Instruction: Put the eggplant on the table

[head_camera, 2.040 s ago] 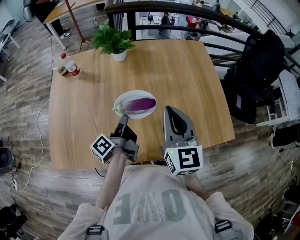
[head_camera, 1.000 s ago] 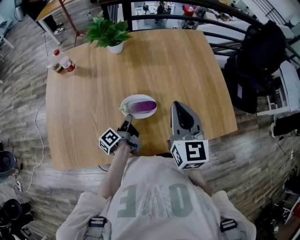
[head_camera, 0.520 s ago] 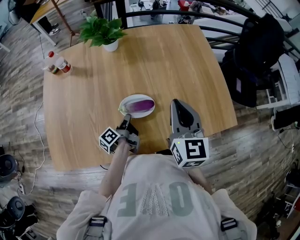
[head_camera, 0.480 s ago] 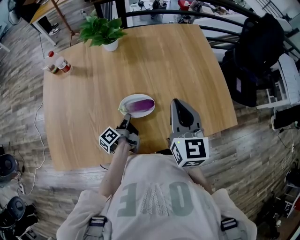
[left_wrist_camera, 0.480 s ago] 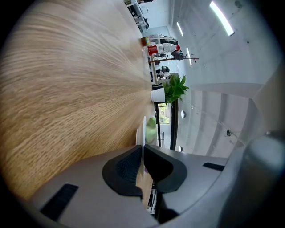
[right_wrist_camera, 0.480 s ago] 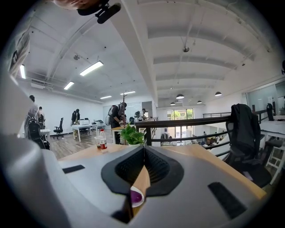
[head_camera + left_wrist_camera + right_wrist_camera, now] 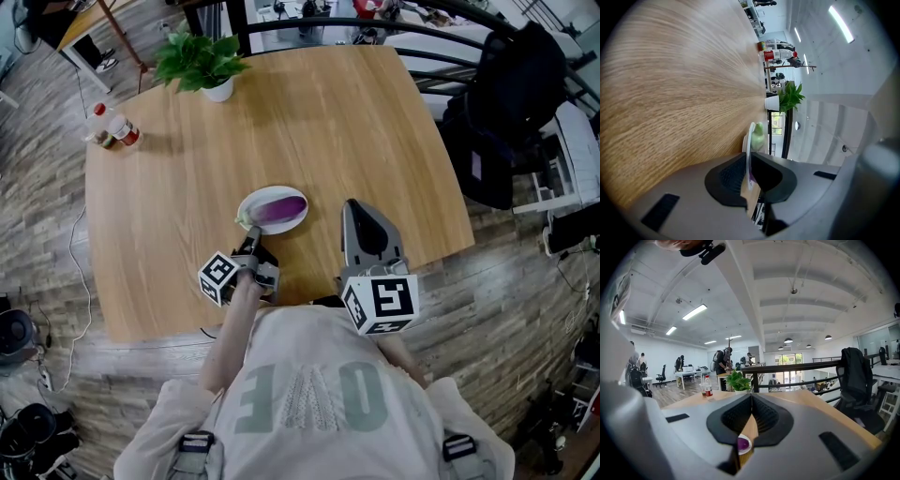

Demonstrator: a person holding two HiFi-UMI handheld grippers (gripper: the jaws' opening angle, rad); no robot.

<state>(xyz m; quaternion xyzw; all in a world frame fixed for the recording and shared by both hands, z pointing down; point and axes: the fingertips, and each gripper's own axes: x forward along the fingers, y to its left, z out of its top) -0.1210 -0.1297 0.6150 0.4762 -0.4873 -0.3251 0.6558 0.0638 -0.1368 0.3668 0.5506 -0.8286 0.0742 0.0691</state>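
Note:
A purple eggplant [image 7: 279, 207] with a green stem lies on a small white plate [image 7: 251, 202] near the front of the wooden table [image 7: 356, 122]. My left gripper [image 7: 250, 237] sits at the plate's near left edge. In the left gripper view the thin plate rim [image 7: 749, 140] runs between the pads of the left gripper [image 7: 749, 161], which is shut on it, and the green stem [image 7: 758, 136] shows beyond. My right gripper [image 7: 353, 206] hovers to the plate's right, shut and holding nothing. Below the tips of the right gripper [image 7: 751, 399] the eggplant [image 7: 742, 443] shows through the gap.
A potted plant [image 7: 202, 61] stands at the table's far left and a red-capped bottle [image 7: 112, 127] near its left edge. A black chair with a jacket [image 7: 511, 103] and a dark railing [image 7: 394, 28] lie beyond the right and far sides. The person stands at the front edge.
The left gripper has sunk a little at the plate's near rim. The right gripper, plate and eggplant keep their places.

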